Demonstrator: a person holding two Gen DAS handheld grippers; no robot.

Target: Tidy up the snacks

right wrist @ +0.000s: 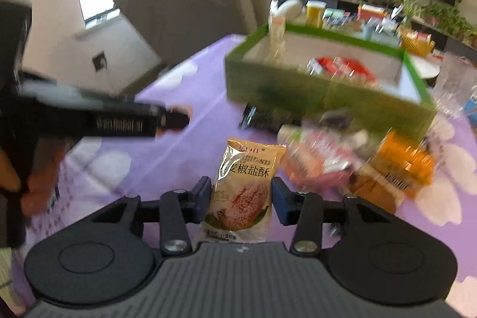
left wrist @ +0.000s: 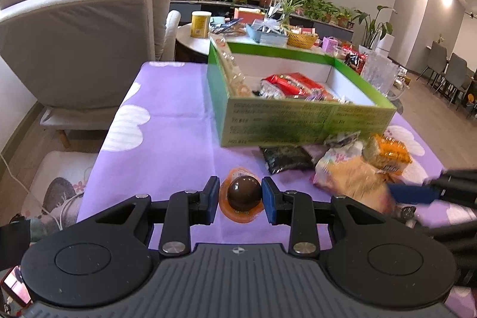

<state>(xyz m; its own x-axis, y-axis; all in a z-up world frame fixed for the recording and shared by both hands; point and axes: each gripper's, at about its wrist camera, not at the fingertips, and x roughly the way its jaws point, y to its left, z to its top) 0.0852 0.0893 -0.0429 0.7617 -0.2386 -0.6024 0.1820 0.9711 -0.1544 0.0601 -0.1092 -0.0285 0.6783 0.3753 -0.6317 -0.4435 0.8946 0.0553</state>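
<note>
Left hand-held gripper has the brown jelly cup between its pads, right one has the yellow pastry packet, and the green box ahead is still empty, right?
Not empty. The left wrist view shows red-wrapped snacks already lying in the green box. The rest holds: the left hand-held gripper has the brown jelly cup between its pads, and the right hand-held gripper has the yellow pastry packet.

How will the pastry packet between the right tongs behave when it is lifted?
The pastry packet is thin, shiny film, so it may slip and crinkle. Its upper end sticks out past the right tongs unsupported and will probably droop. The round pastry inside looks crumbly, so a hard squeeze could break it. It seems light for its size.
</note>
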